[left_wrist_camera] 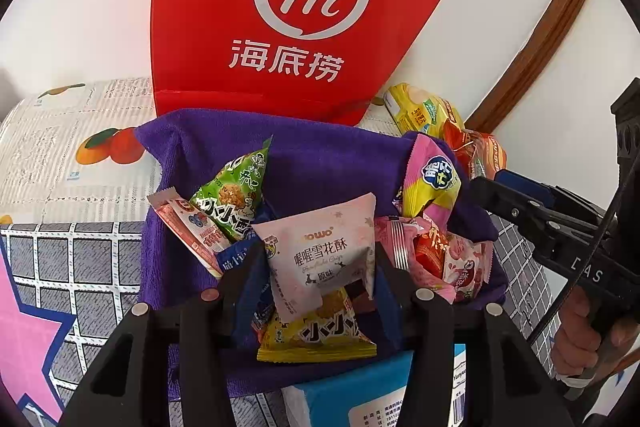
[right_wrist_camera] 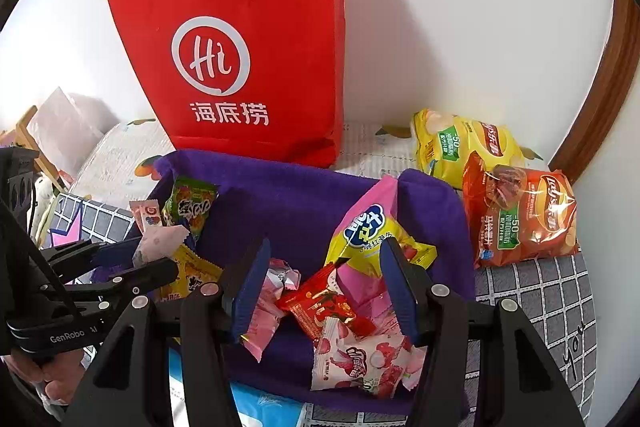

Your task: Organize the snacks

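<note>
A purple cloth-lined box (left_wrist_camera: 320, 155) (right_wrist_camera: 304, 203) holds several snack packets. My left gripper (left_wrist_camera: 316, 259) is shut on a pale pink snowflake-crisp packet (left_wrist_camera: 324, 251), held over the box's left part above a yellow packet (left_wrist_camera: 320, 335). A green packet (left_wrist_camera: 236, 195) and a slim pink stick packet (left_wrist_camera: 188, 227) lean at the left. My right gripper (right_wrist_camera: 324, 259) is open and empty above the box's right part, over a red packet (right_wrist_camera: 324, 303) and a pink lychee packet (right_wrist_camera: 360, 359). A pink-yellow packet (right_wrist_camera: 372, 227) (left_wrist_camera: 432, 179) leans at the right.
A red paper bag (right_wrist_camera: 240, 39) (left_wrist_camera: 288, 7) stands behind the box against the white wall. Yellow (right_wrist_camera: 452, 143) and orange (right_wrist_camera: 524, 215) crisp bags lie right of the box. A blue tissue pack (left_wrist_camera: 360, 395) lies in front. A wooden frame (right_wrist_camera: 604, 83) runs at the right.
</note>
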Available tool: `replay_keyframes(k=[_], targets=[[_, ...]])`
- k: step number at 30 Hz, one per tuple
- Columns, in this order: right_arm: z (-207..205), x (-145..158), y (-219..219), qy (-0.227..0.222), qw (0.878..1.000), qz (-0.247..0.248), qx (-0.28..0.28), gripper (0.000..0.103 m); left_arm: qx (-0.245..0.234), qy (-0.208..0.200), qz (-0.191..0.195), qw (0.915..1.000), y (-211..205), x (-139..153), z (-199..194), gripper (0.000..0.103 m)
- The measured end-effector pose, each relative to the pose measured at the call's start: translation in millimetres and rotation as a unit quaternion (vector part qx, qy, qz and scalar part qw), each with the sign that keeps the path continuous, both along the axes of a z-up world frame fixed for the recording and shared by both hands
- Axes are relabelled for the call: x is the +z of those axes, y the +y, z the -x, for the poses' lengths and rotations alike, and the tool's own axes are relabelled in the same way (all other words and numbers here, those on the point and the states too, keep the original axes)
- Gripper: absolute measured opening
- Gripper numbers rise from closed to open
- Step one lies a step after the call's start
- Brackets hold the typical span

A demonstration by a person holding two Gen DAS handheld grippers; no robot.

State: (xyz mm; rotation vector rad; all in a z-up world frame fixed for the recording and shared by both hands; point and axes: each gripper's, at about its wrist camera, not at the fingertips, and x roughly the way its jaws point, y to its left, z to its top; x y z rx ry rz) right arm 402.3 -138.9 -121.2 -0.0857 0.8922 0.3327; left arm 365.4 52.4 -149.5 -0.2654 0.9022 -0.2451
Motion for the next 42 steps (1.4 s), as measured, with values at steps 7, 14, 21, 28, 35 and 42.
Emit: replay_keyframes(k=[7,14,21,28,35,42], targets=[[1,-2,4,0.002,1.0,0.005,0.004,0.057,0.006,0.001,0.009,0.9999,2,-2,-2,0.05],[2,-2,6,0.001,1.0,0.008,0.007,0.057,0.006,-0.002,0.013,0.9999,3,-1,-1,0.051],[3,-3,9,0.003,1.0,0.012,0.012,0.057,0.013,-0.006,0.009,0.9999,4,2,-1,0.058],[5,-4,14,0.005,1.0,0.013,0.019,0.057,0.009,-0.025,-0.016,0.9995,-1,12,2,0.068],[8,4,10,-0.003,1.0,0.007,0.014,0.057,0.01,-0.02,-0.021,0.9995,0,16,2,0.071],[11,17,2,-0.011,1.0,0.0,-0.003,0.061,0.013,-0.023,-0.037,0.999,3,23,5,0.071]])
